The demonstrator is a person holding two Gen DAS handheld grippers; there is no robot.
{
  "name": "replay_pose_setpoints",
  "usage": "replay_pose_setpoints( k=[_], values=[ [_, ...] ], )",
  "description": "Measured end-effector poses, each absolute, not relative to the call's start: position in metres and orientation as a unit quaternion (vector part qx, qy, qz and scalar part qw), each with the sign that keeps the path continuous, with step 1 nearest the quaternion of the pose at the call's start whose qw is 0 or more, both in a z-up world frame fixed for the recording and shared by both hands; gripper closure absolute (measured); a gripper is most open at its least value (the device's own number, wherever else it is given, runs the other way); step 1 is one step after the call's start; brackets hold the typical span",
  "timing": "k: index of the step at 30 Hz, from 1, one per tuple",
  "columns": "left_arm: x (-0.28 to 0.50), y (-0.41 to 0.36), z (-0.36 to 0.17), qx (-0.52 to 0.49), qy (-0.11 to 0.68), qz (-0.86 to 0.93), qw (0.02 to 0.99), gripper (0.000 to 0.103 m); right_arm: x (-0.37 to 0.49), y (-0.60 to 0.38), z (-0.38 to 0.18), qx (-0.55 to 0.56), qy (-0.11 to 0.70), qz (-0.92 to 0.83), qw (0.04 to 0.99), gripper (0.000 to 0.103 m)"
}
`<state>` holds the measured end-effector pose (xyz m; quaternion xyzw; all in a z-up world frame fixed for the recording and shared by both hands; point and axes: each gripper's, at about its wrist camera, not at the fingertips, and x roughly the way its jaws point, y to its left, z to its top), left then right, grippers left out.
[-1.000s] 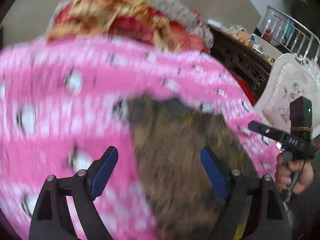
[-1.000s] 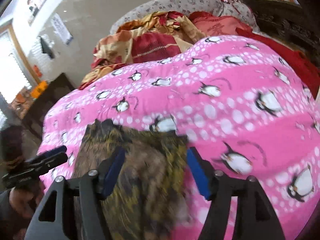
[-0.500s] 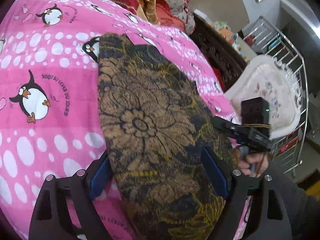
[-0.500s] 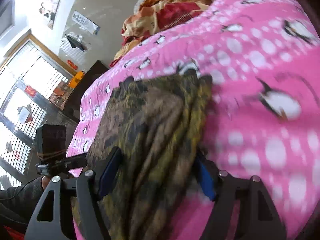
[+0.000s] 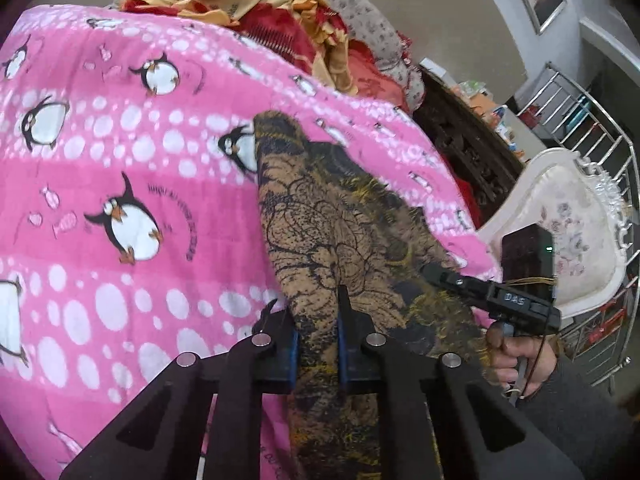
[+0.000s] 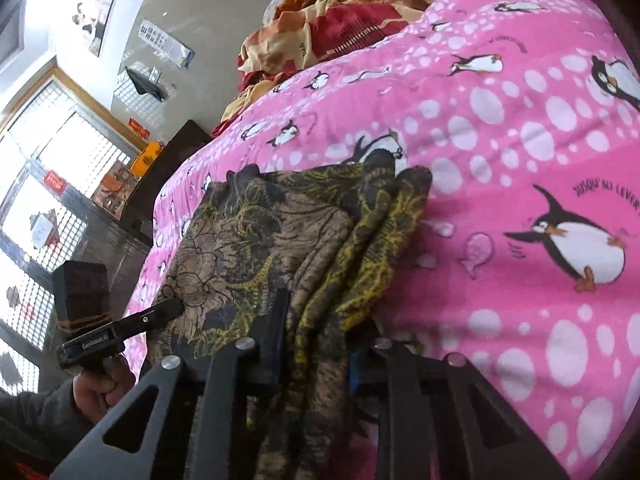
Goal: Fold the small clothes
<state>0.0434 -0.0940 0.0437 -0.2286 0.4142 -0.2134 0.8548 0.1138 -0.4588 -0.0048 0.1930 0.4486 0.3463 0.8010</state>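
Observation:
A brown floral-print garment with black and yellow patterning (image 5: 344,232) lies on a pink penguin blanket (image 5: 120,160). My left gripper (image 5: 318,344) is shut on the garment's near left edge. My right gripper (image 6: 316,344) is shut on bunched folds at the garment's near right edge (image 6: 340,240). In the left wrist view the right gripper (image 5: 492,296) shows at the right, over the garment's edge. In the right wrist view the left gripper (image 6: 120,328) shows at the left, its tip on the cloth.
A heap of red and orange bedding (image 5: 260,4) lies at the far end of the bed. A white upholstered chair (image 5: 568,224) and a metal rack (image 5: 592,120) stand to the right. Dark wooden furniture (image 6: 168,168) and barred windows are to the left.
Both grippers have closed on the garment's near edge; they were open around it before. The right edge of the garment is now bunched into folds.

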Motion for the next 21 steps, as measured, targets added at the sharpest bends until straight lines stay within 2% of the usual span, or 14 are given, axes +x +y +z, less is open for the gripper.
replay_pose_setpoints(
  k=[10,15,16,17,19,21],
  values=[
    [0.032,0.028,0.048,-0.220,0.391,-0.141,0.883,0.103,0.116,-0.354,-0.006,0.191,0.452,0.395,0.777,0.082],
    [0.028,0.053,0.029,-0.235,0.397,-0.114,0.880,0.103,0.115,-0.305,-0.002,0.158,0.434,0.416,0.783,0.081],
    [0.029,0.051,0.023,-0.230,0.401,-0.110,0.880,0.103,0.115,-0.304,-0.004,0.153,0.437,0.409,0.786,0.078],
    [0.030,0.049,0.019,-0.230,0.403,-0.108,0.879,0.101,0.117,-0.305,-0.008,0.149,0.445,0.398,0.788,0.074],
    [0.032,0.049,0.016,-0.238,0.406,-0.106,0.876,0.092,0.118,-0.314,-0.010,0.180,0.457,0.391,0.778,0.071],
    [0.030,0.055,0.018,-0.248,0.409,-0.108,0.871,0.088,0.111,-0.321,-0.002,0.186,0.461,0.374,0.782,0.070]
  ],
)
